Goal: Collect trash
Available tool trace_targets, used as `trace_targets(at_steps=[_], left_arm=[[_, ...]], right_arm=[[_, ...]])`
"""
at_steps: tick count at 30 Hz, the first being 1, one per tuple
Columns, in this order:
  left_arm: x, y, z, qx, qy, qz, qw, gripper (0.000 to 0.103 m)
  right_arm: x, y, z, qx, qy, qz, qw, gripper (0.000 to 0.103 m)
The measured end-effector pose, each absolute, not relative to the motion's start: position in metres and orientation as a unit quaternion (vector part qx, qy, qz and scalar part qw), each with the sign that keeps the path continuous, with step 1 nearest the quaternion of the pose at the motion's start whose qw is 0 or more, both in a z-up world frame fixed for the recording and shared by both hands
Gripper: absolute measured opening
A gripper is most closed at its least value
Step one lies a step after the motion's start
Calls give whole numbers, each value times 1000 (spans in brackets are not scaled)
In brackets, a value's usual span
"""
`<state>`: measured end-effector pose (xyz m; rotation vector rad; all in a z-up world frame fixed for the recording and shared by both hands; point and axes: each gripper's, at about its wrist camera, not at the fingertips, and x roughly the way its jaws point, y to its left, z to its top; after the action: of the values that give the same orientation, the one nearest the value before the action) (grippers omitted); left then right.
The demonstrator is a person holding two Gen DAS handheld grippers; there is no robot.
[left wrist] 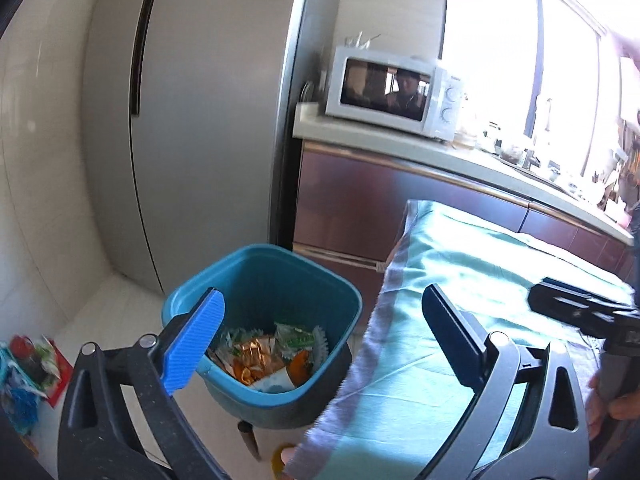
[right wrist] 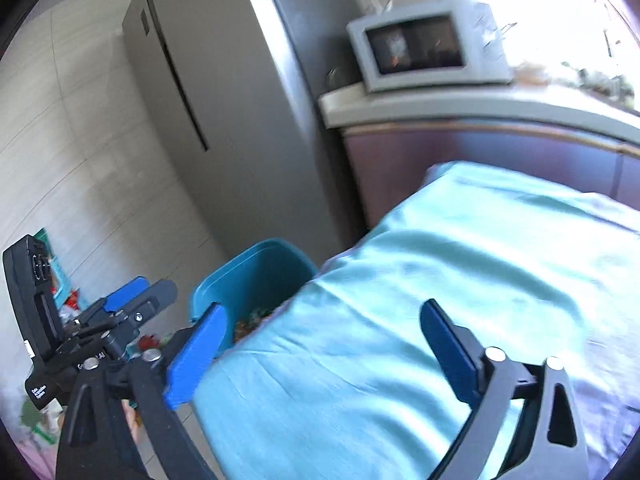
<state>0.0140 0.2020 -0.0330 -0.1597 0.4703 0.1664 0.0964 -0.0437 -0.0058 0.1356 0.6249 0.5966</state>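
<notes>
A pile of colourful packets (left wrist: 28, 372) lies on the floor at far left. The left gripper (left wrist: 320, 344) hangs over a blue bin (left wrist: 260, 280), its fingers spread wide and holding nothing. Wrappers (left wrist: 272, 356) fill the bottom of the bin. Just right of the bin stands a tabletop under a green cloth (left wrist: 480, 300). The right gripper (right wrist: 320, 348) hovers above this cloth (right wrist: 440, 260), fingers also wide and empty
</notes>
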Motion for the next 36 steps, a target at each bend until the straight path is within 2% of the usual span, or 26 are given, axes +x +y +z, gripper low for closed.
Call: trace_targets(at_steps=[11,20,36], left_arm=[[0,122,-18,-47,192,21,980,97],[-9,66,-9,-19,163,-9,986,97],[-29,22,-6,-1,125,-35,991,97]], right_arm=[[36,-119,-1,57,204,151,966,96],[3,-157,-4,56,180,90,978,96],[-32,-190,-1,55,138,20,989,96]])
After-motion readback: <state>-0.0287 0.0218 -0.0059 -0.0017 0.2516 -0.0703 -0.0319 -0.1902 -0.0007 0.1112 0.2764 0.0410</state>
